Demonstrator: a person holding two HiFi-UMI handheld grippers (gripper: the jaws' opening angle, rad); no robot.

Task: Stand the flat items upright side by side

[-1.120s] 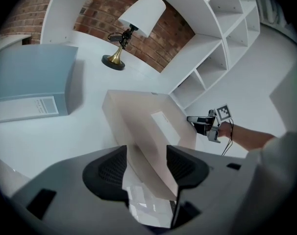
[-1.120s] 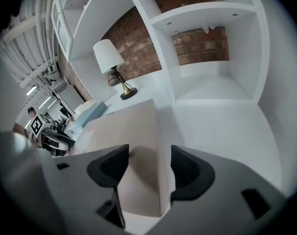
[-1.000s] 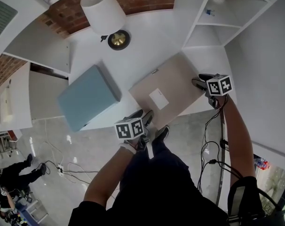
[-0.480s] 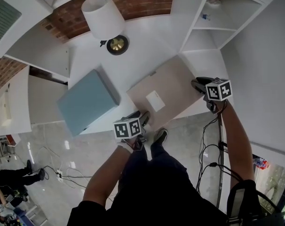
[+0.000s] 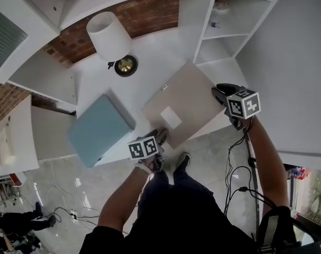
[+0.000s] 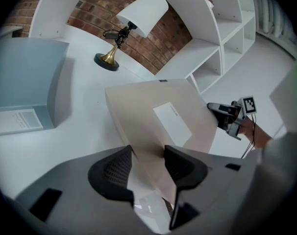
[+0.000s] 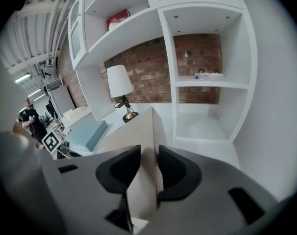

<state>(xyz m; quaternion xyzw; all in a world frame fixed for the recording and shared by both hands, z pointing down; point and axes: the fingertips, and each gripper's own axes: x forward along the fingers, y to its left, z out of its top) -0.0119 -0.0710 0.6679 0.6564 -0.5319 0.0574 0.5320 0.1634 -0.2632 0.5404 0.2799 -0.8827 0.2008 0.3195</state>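
The left gripper (image 5: 161,136) and right gripper (image 5: 220,93) are clamping the beige box (image 5: 179,107), the right's jaws having just been closing on its edge. Raising it seems underway. Next, it is needing standing beside the teal box (image 5: 99,127), lying at nine o'clock.

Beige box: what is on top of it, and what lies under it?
Only a white label sits on the beige box. The white desk shows around it; whatever lies directly beneath is covered by the box.
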